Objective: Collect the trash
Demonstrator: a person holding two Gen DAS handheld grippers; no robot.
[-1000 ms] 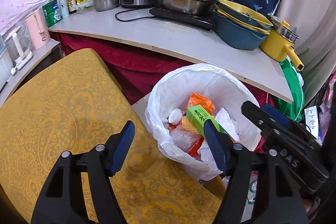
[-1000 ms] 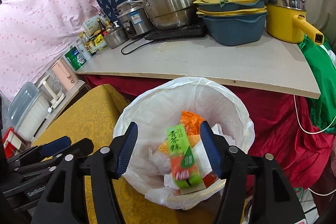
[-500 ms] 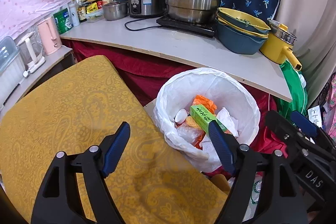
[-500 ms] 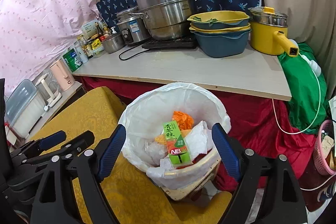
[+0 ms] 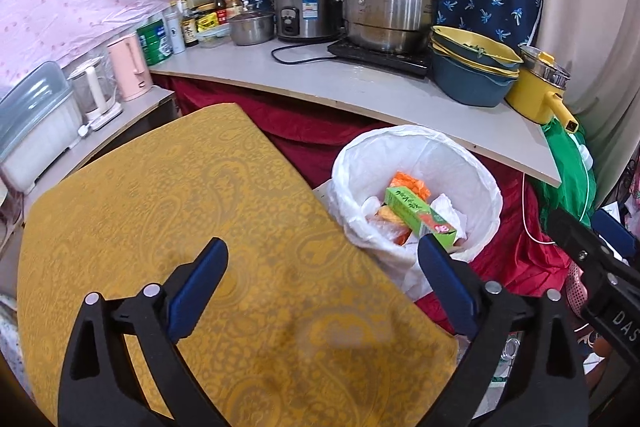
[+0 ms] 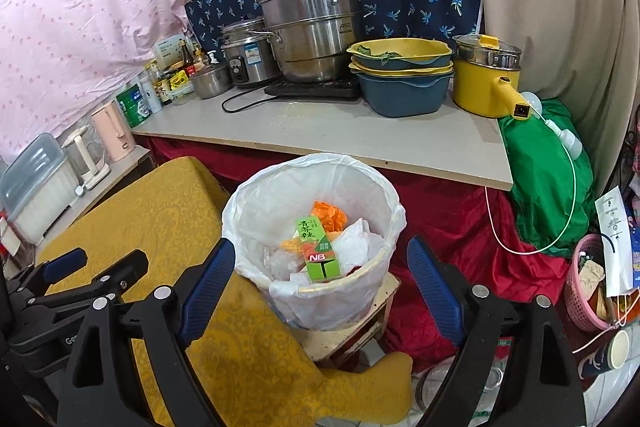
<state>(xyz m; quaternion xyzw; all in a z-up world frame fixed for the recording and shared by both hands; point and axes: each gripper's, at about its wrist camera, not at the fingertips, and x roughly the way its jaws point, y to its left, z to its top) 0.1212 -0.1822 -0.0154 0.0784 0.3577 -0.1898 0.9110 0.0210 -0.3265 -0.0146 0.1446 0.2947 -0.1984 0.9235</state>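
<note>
Grey counter (image 6: 360, 135) runs along the back, red cloth (image 6: 448, 219) hanging below its front edge. Yellow patterned tablecloth (image 5: 200, 227) covers a lower surface in front of it on the left; nothing lies on it in the left wrist view.

On the counter, back middle: stacked steel steamer pot (image 6: 316, 27) on a black hob, rice cooker (image 6: 248, 55) just left of it. Toward the right end: stacked blue and yellow basins (image 6: 400, 75), then a yellow handled pot (image 6: 488, 83) at the right corner. Bottles and a green tin at the back-left corner.

White-lined trash bin (image 6: 376, 183) stands below the counter's front edge, just beside the tablecloth's right edge, on a small wooden stand. Trash is inside it: green carton (image 6: 318, 247) lying on top, crumpled white plastic and an orange wrapper around it.

Left gripper (image 5: 320, 283) over the tablecloth's right part, jaws wide apart, just been opening, nothing between them. Right gripper (image 6: 320, 275) above the near side of the bin, jaws wide apart, just been opening, nothing gripped; carton sits in the bin, seen between them.
</note>
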